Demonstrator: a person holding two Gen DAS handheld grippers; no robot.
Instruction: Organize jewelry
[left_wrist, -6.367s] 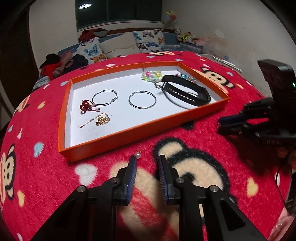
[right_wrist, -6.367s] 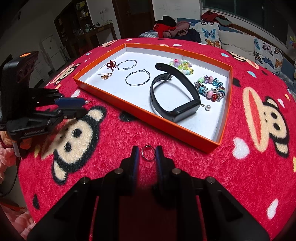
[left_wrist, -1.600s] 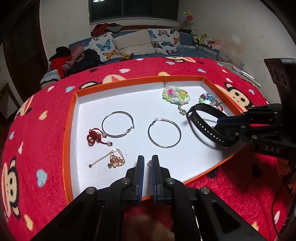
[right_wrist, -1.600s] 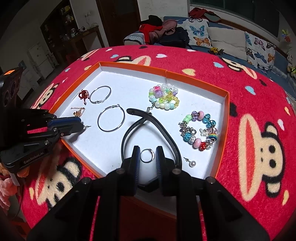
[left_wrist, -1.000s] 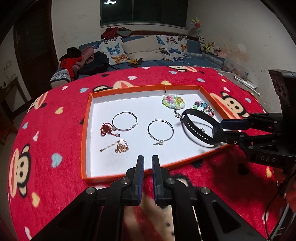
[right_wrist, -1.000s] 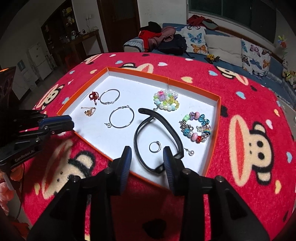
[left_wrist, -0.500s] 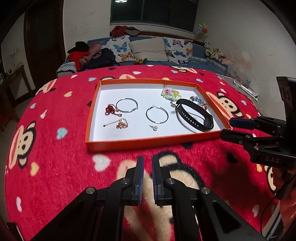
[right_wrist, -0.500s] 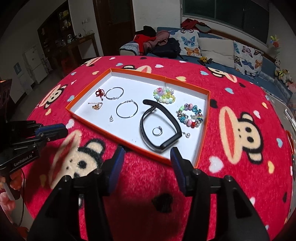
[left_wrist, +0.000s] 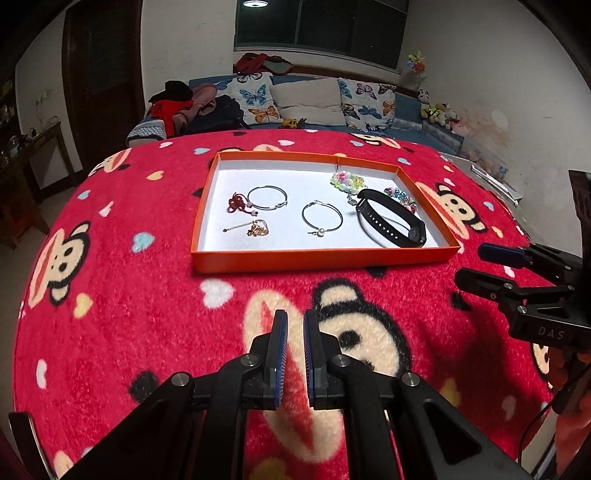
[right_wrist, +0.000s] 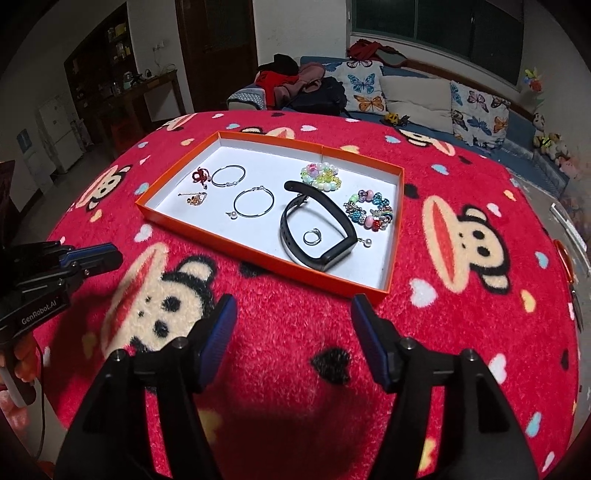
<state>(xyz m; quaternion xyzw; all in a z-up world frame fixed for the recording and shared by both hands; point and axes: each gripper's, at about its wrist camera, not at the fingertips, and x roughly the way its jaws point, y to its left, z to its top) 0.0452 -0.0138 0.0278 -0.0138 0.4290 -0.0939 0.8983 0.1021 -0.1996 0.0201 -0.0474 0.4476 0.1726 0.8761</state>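
Note:
The orange tray (left_wrist: 325, 254) (right_wrist: 258, 254) lies on the red blanket, beyond both grippers. It holds two silver hoops (left_wrist: 322, 216) (right_wrist: 254, 203), a pearl stud (left_wrist: 321, 232) (right_wrist: 233, 215), a black band (left_wrist: 391, 221) (right_wrist: 314, 229) with a small silver ring (right_wrist: 312, 236) inside its loop, two bead bracelets (right_wrist: 369, 210), a second pearl stud (right_wrist: 367, 242), a red knot (right_wrist: 200, 175) and a gold chain (left_wrist: 255, 229). My left gripper (left_wrist: 294, 317) (right_wrist: 114, 254) is shut and empty over the blanket. My right gripper (right_wrist: 294, 301) (left_wrist: 469, 262) is opening, with nothing between its fingers.
A red monkey-print blanket (left_wrist: 110, 295) covers the whole round surface and drops off at its edges. Behind it stands a blue sofa (left_wrist: 314, 99) with butterfly cushions and piled clothes. A person's hand (right_wrist: 22, 362) holds the left gripper's handle.
Both grippers have drawn back from the tray to over the blanket in front of it. The right jaws have spread wider. The jewelry in the tray has not moved.

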